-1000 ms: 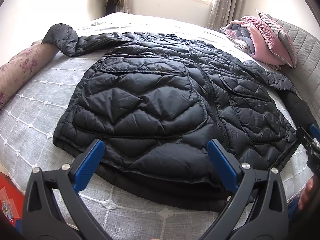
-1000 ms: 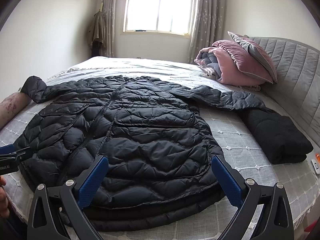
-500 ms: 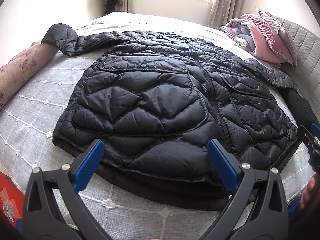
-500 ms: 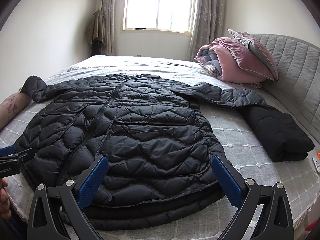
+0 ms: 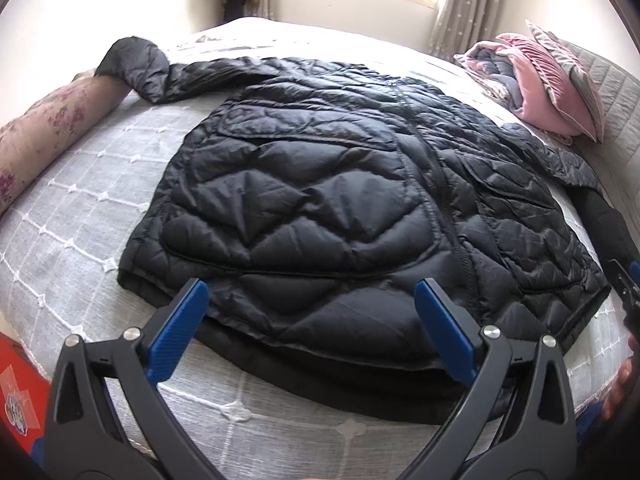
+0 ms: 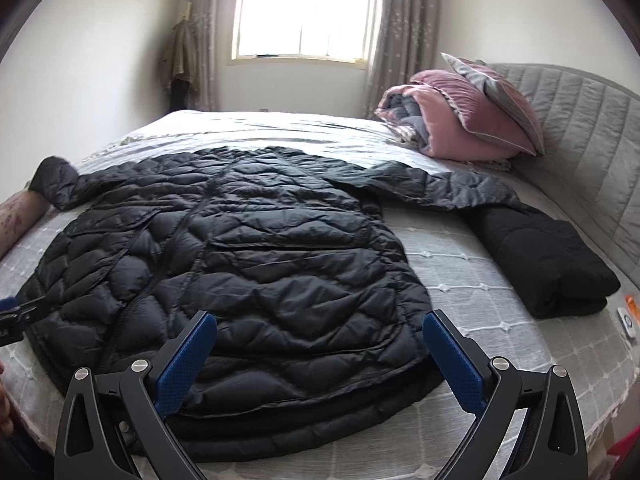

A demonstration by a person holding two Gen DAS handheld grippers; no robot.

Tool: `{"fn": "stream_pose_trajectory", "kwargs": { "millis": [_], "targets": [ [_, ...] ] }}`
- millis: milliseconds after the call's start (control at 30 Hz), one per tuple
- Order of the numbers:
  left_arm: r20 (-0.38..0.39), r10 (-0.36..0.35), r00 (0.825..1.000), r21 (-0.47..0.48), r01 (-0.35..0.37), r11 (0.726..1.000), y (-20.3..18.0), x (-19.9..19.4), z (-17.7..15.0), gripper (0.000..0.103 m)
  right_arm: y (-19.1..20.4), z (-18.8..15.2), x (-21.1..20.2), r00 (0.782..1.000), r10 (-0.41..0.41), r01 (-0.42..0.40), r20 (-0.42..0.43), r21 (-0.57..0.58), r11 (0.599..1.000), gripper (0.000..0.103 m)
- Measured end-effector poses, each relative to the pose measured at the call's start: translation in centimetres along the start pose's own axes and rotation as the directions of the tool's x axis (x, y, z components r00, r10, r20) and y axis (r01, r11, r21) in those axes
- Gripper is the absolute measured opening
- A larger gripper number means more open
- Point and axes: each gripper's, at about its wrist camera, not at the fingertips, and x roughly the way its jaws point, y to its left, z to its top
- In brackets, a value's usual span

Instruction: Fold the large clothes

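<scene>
My left gripper [image 5: 310,328] and right gripper [image 6: 318,356] both hover with fingers spread wide, empty, just above the hem of the black puffer jacket [image 5: 340,200] lying flat across the bed [image 5: 80,208], sleeves outstretched.

We find no text that can be read in either view. A red box [image 5: 18,400] at the lower left edge of the left wrist view carries a printed patch, too blurred for us to make out. A small white device [image 6: 627,322] on the bed [image 6: 460,280] near the headboard shows a round mark, and the left gripper [image 6: 16,316] bears a faint label; we cannot read either.
</scene>
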Motion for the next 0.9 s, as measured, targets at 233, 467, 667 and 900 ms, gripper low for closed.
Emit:
{"fn": "stream_pose_trajectory", "kwargs": {
  "millis": [233,467,667,900],
  "targets": [
    [-0.069,0.053,0.996,-0.092,-0.06,0.994,3.9,1.1,0.4,0.102,-5.1,0.0,2.1,0.994,-0.027,0.045,-0.103,0.181,0.983,0.103],
    [-0.171,0.112,0.979,-0.26,-0.155,0.953,9.9,2.1,0.8,0.102,-10.0,-2.0,4.9,0.962,0.156,-0.034,-0.222,0.473,0.881,0.103],
    [-0.219,0.114,0.969,-0.327,-0.183,0.927,12.5,3.4,1.1,0.092,-10.5,-3.2,7.1,0.932,0.249,-0.069,-0.261,0.549,0.833,0.082],
    [-0.25,0.024,0.968,-0.32,-0.106,0.942,11.9,4.8,0.9,0.045,-11.8,-3.9,8.8,0.912,0.322,-0.097,-0.253,0.631,0.77,0.009]
  ]
}}
